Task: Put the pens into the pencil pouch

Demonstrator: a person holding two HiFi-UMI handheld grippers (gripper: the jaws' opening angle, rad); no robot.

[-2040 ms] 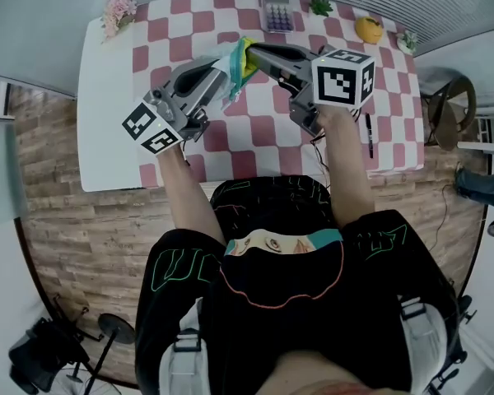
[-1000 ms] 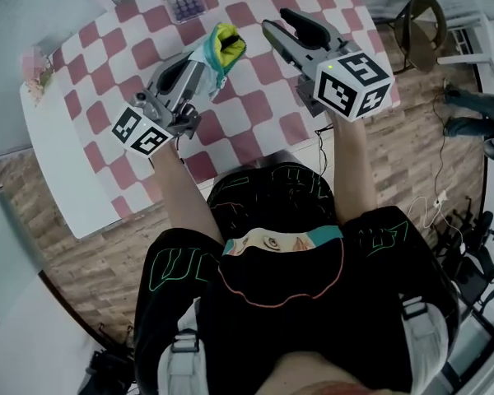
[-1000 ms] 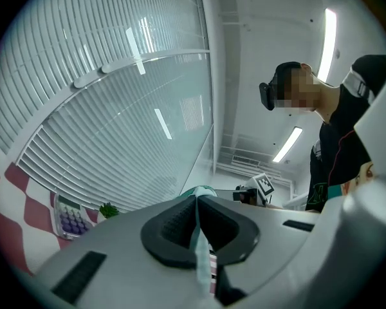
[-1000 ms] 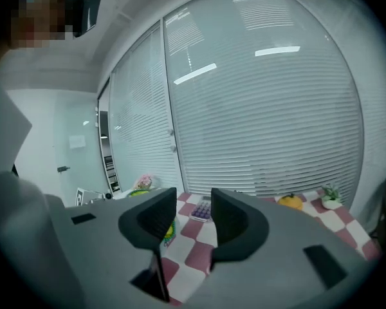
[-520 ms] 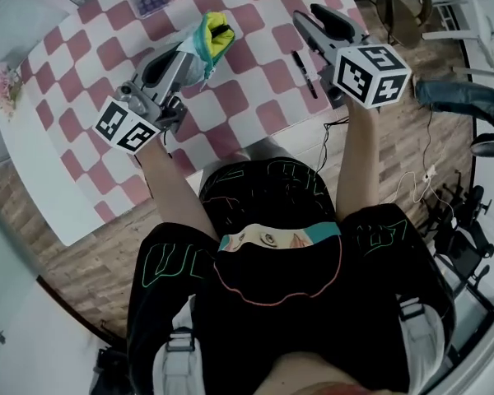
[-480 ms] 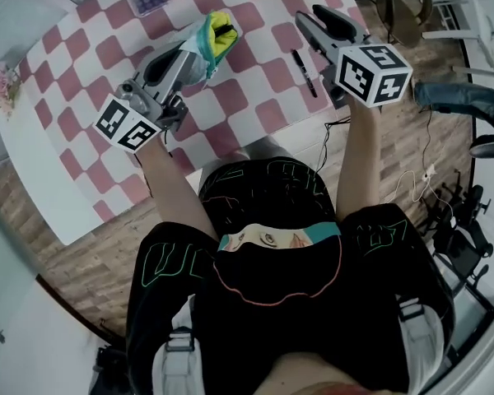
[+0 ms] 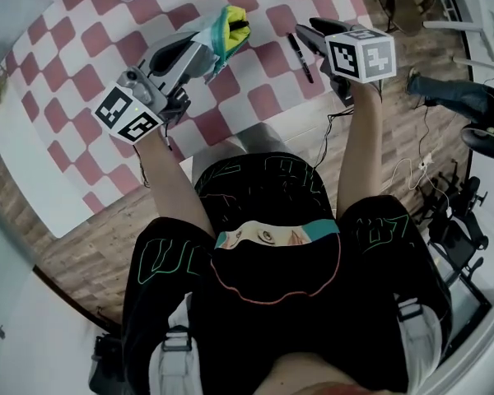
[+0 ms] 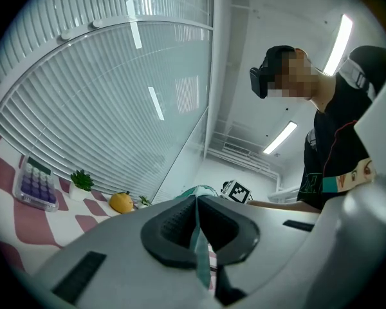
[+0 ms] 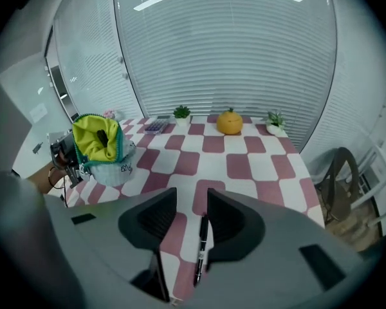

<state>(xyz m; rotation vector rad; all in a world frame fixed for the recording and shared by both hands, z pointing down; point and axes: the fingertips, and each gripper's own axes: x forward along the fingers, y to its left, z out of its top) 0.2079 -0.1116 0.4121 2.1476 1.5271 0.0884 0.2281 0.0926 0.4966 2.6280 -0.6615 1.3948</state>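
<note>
The pencil pouch [image 7: 229, 30], pale with a teal rim and yellow lining, hangs above the checked table [image 7: 58, 130]. My left gripper [image 7: 206, 56] is shut on its edge, and the teal fabric [image 8: 198, 250] is pinched between the pads in the left gripper view [image 8: 196, 205]. In the right gripper view the pouch [image 9: 100, 140] is open, with a dark pen end showing inside. A black pen [image 7: 300, 56] lies near the table's right front edge. My right gripper [image 7: 313, 33] hovers over it, open. The pen [image 9: 201, 250] shows through the gap of the right gripper [image 9: 192, 201], untouched.
A calculator [image 9: 156, 126], a small plant [image 9: 181, 112], an orange [image 9: 230, 122] and another plant [image 9: 275, 120] line the far edge by the blinds. A chair [image 9: 344, 179] stands off the table's right side. The table edge runs just below the pen.
My right gripper has dropped and tipped downward over the black pen near the table's front edge. The left gripper has shifted a little, still holding the pouch.
</note>
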